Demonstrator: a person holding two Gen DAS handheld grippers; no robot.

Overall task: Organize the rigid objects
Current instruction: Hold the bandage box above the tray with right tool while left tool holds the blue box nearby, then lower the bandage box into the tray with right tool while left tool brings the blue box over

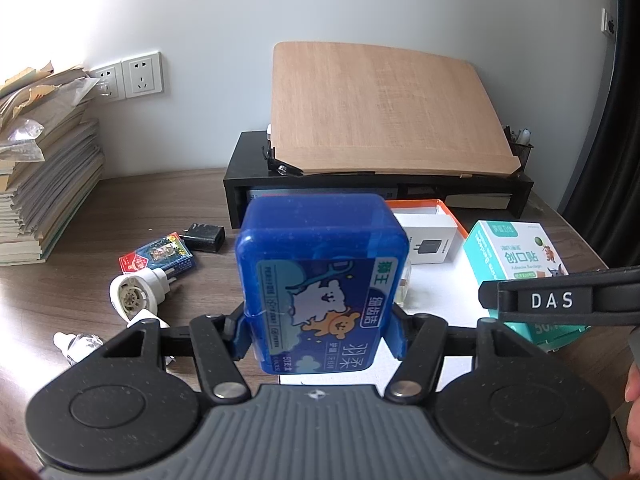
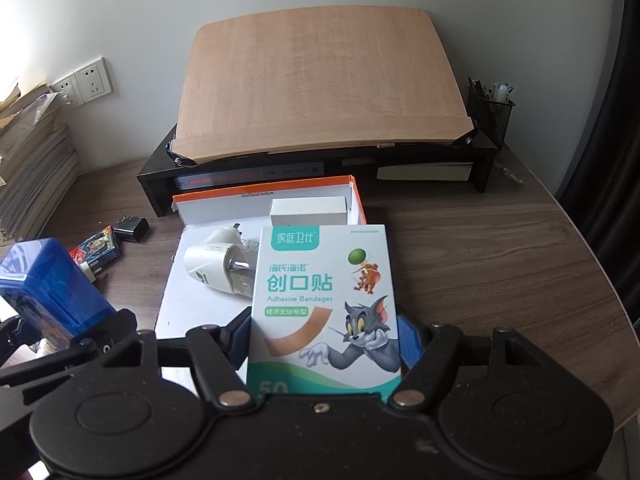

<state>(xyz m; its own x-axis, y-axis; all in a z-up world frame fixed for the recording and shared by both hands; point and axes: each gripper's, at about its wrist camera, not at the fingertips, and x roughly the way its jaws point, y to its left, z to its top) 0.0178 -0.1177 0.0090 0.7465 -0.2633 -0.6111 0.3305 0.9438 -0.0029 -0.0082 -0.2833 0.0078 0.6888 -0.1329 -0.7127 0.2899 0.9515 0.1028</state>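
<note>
A person's two handheld grippers each hold a box above a wooden desk (image 2: 480,248). The left gripper (image 1: 318,334) is clamped on a blue plastic box (image 1: 320,264), its blue pads pressing the box's two sides; the box stands upright between the fingers, its cartoon label facing the camera. The right gripper (image 2: 324,340) grips a white-and-teal box of adhesive bandages (image 2: 324,300), likewise upright, over the near edge of a shallow white tray with an orange rim (image 2: 264,188). Inside the tray lie a white plug-in device (image 2: 216,268) and, at the far end, a small white carton (image 2: 308,210). To the tray's left on the desk are a pack of playing cards (image 1: 158,258), a black charger (image 1: 204,237) and another white plug-in unit (image 1: 138,292). Behind stands a black desk shelf (image 2: 480,152) bearing a tilted wooden board (image 2: 320,80).
</note>
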